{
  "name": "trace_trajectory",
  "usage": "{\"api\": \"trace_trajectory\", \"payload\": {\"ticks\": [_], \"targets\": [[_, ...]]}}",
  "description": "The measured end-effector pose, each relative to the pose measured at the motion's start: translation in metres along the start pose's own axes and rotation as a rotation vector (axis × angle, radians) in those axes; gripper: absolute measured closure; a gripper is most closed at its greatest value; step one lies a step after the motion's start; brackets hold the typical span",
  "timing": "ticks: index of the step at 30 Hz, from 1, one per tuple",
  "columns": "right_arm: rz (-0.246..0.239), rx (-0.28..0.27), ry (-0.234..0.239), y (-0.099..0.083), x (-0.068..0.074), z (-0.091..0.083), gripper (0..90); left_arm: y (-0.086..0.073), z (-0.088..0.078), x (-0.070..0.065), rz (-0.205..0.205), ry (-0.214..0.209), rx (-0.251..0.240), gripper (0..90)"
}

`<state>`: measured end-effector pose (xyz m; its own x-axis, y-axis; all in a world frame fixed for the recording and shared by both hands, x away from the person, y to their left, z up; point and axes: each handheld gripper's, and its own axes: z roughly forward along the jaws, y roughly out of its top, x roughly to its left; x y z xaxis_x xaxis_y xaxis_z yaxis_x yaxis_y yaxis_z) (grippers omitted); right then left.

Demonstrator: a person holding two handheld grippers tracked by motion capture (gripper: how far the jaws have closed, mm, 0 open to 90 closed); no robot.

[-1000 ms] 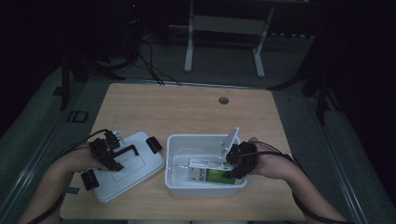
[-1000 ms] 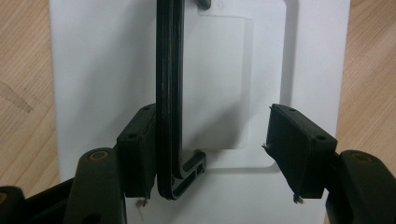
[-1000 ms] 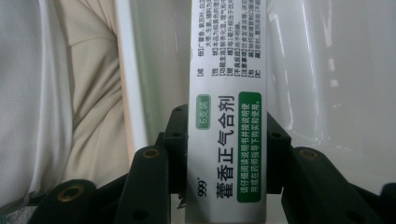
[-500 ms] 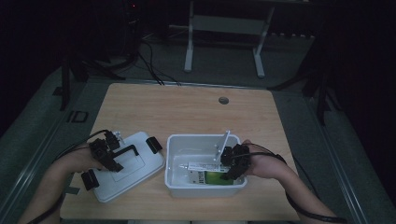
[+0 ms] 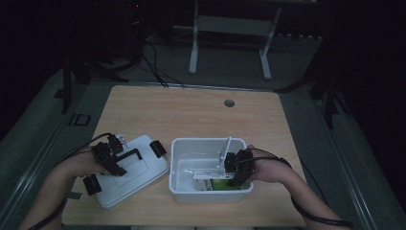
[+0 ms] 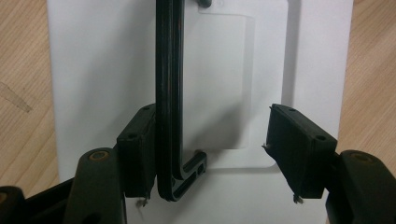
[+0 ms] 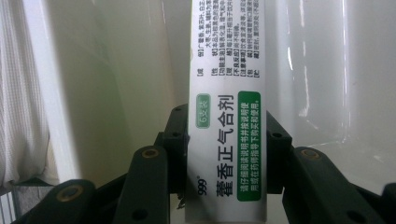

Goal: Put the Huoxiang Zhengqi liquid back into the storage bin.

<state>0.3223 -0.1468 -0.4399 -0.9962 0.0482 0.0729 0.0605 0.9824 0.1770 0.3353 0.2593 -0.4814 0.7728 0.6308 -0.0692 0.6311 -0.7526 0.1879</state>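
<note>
**Lid parked at left, medicine box held inside bin at right**

Left side of the tabletop [image 5: 191, 110]: a white lid [image 5: 131, 175] lies flat on the wood, skewed to the table edge, with a black latch [image 5: 157, 147] standing out at its far right corner. The left gripper [image 5: 111, 158] rests over the lid's left half, the forearm entering from the lower left. In the left gripper view its fingers [image 6: 137, 149] stand apart — the left one lies against the black handle bar [image 6: 168, 93] that runs along the lid [image 6: 93, 70], while the right one is well clear of it, nothing pressed between them. The fingers are open.

Centre: a white bin [image 5: 179, 165] sits just beside the lid, uncovered. A white carton [image 5: 206, 171] lies on its floor; a green-faced pack [image 5: 225, 184] lies near the front wall.

Right side: the right gripper [image 5: 238, 167] reaches down into the bin from its right rim, the hand behind it over the wall. In the right gripper view its fingers [image 7: 175, 154] are closed on a long white medicine box [image 7: 227, 116] with green panels and printed characters — one pad on each long side, the box running straight out from the gripper toward the bin's inner wall [image 7: 116, 70]. Whether the box's far end touches the bin floor cannot be told.
</note>
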Motion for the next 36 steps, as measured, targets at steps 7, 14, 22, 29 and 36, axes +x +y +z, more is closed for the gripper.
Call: {"api": "trace_trajectory", "payload": {"ticks": [7, 14, 22, 29, 36], "targets": [[-0.001, 0.006, 0.004, 0.001, -0.001, 0.001, 62.2, -0.001, 0.000, 0.000, 0.002, 0.000, 0.001, 37.3], [0.014, 0.002, -0.001, 0.002, -0.002, -0.001, 58.9, 0.000, 0.002, -0.001, 0.003, -0.002, -0.001, 37.3], [0.016, -0.055, 0.000, -0.001, 0.000, -0.018, 56.3, 0.001, 0.002, -0.001, 0.005, -0.002, 0.005, 37.3], [0.054, -0.188, -0.035, -0.017, 0.000, -0.049, 52.0, 0.003, 0.002, -0.004, 0.007, -0.022, -0.012, 38.7], [0.126, -0.283, -0.106, -0.049, -0.006, -0.071, 39.6, 0.005, 0.001, -0.005, 0.024, -0.028, -0.016, 39.8]]}}
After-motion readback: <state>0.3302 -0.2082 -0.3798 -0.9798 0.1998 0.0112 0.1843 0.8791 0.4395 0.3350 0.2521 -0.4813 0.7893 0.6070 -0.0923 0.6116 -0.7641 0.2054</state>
